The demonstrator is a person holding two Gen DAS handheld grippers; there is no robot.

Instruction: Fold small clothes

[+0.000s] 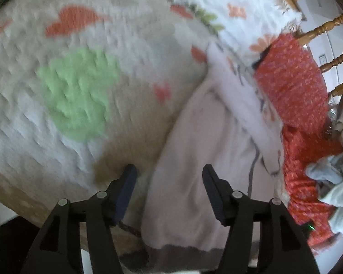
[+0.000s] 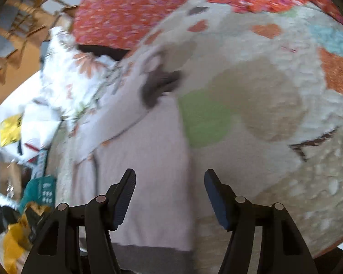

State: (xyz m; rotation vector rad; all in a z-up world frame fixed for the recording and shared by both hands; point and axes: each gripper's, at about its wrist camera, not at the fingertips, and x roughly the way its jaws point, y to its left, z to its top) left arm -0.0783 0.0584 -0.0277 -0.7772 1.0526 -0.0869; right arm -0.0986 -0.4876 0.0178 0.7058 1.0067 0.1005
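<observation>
Scene: Two hand-held black grippers hang over a pale pink knit garment with a dark grey hem, spread on a fluffy cream blanket with green, orange and blue patches; both fisheye views are blurred.

Garment: It fills the lower centre of each frame, running up toward a grey collar or cuff in the upper middle of the right wrist view. Its grey hem band lies along the bottom edge, between the tongs.

Left gripper: Spread, nothing between the pads; one finger stands over the blanket, the other over the pink cloth.

Right gripper: Spread and empty too, one finger above the pink cloth, the other above the blanket just beside the garment's edge.

Progress: The garment looks laid out long and narrow, possibly already folded once lengthwise, though the blur leaves that unsure. No neat finished stack can be made out. Most of the folding appears still ahead.

Waiting pile: A white floral-print cloth and an orange-red speckled fabric lie crumpled at the right of the left wrist view, seemingly unfolded.

Textures: Blanket nubbly and thick; pink knit smooth, soft, limp; floral cloth thin and creased.

Surroundings: Turned wooden chair spindles at upper right.
</observation>
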